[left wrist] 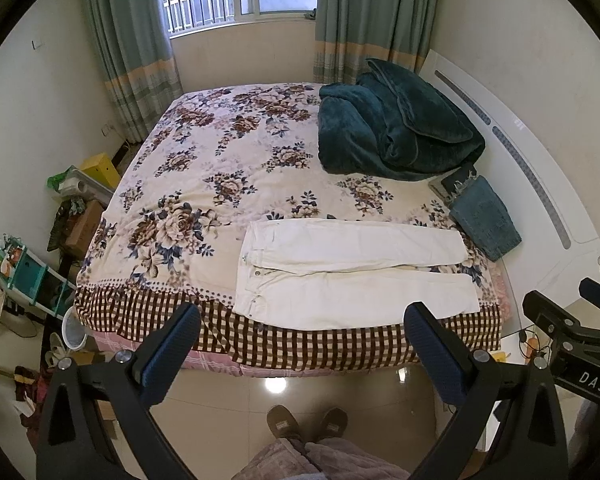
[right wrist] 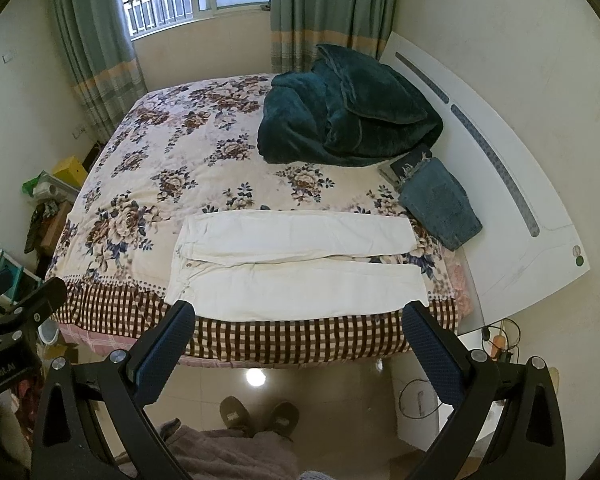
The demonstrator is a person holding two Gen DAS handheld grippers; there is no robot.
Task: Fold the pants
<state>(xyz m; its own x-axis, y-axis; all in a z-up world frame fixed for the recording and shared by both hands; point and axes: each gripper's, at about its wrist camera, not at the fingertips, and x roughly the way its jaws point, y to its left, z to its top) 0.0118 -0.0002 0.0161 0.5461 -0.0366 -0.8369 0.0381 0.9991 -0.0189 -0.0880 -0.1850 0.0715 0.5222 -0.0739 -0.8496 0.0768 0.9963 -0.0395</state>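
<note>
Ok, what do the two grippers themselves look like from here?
Both match: the left gripper and right gripper have black angular frames with triangular cut-outs, silver pivot screws, and fingers faced with textured blue pads. White lettering "DAS" marks the right gripper's body in the left wrist view. No cables or sleeves show on them.

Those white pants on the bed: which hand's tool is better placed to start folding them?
Probably both, one per end. The white pants lie flat, waistband left, cuffs right. The left tool hangs nearer the waistband, the right tool nearer the cuffs. Both are open, short of the bed.
</note>
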